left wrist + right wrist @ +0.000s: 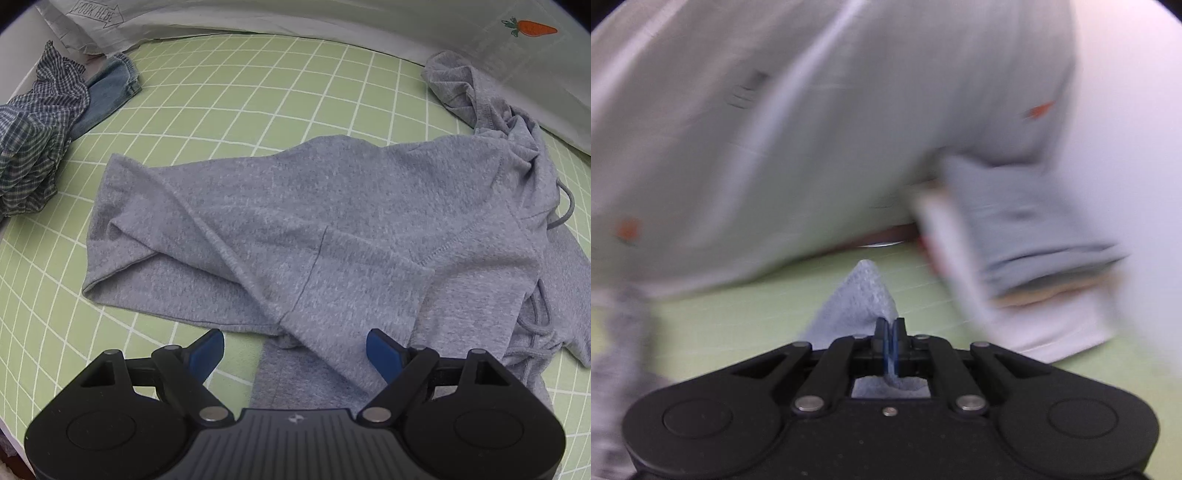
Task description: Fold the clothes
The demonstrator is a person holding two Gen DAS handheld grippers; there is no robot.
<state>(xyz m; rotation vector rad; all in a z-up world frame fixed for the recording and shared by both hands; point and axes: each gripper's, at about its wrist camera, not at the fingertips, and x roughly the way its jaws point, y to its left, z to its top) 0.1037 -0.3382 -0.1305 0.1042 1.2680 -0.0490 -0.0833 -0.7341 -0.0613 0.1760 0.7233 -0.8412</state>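
A: Where's the hoodie [295,229]?
B: Spread on the sheet [221,81], just ahead of the left gripper [295,350].
A: And around it?
B: Shirt [33,140] far left, overlapping the jeans [107,92]; pillow [332,18] behind; right gripper [891,332] pinching cloth [860,295].

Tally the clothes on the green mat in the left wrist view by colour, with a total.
Grey: 1, the hoodie
Blue denim: 1, the jeans
Checked blue and white: 1, the shirt
Total: 3
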